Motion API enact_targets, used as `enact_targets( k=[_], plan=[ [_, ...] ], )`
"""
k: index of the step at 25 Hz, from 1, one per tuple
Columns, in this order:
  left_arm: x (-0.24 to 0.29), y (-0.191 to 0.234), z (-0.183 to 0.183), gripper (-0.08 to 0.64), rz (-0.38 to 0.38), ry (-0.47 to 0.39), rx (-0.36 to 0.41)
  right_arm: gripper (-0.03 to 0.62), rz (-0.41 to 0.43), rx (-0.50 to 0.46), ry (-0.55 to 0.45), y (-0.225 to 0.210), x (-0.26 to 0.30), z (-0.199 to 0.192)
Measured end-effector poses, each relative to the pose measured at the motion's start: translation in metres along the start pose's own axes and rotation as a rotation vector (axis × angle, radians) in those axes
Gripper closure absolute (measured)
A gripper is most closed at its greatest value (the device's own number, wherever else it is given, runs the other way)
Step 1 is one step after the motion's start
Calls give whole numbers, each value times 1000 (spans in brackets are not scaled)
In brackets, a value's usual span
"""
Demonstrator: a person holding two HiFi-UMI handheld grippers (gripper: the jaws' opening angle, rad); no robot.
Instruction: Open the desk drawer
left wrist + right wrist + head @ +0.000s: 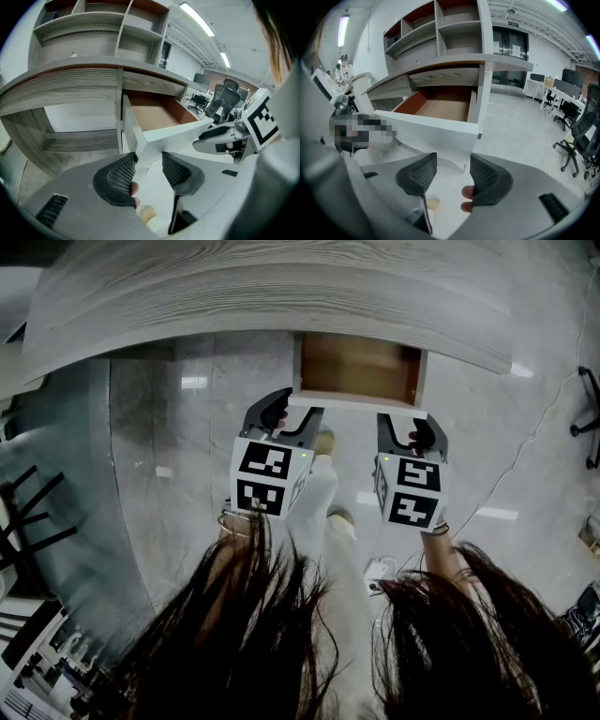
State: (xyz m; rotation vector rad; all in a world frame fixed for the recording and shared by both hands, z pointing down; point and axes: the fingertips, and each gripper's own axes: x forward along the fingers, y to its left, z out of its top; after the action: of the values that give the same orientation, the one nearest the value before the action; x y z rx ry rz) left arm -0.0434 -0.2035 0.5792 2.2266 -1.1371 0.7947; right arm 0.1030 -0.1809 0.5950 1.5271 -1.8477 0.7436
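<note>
Plainly, the drawer (356,367) stands pulled well out from under the desk (281,296), its white front panel running side to side just ahead of both tools. The left gripper (286,415) sits at the panel's left corner and the right gripper (410,434) at its right corner, each with jaws spread and nothing pinched. Neither looks nearer; any further pull would run straight back toward the person.

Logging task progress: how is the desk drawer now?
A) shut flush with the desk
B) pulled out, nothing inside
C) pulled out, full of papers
B: the drawer juts out from under the desk, its brown bottom bare.
</note>
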Motion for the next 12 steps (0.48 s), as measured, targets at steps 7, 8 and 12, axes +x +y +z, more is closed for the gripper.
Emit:
enact_targets(
  k=[7, 8, 12],
  plan=[
    [2, 1, -3, 390, 1, 28, 7, 383, 3, 2, 15, 0, 5, -5],
    [3, 1, -4, 390, 1, 30, 9, 383, 3, 2, 18, 0, 6, -5],
    [5, 1, -6, 390, 1, 41, 17, 383, 4, 4, 28, -1, 8, -8]
  ],
)
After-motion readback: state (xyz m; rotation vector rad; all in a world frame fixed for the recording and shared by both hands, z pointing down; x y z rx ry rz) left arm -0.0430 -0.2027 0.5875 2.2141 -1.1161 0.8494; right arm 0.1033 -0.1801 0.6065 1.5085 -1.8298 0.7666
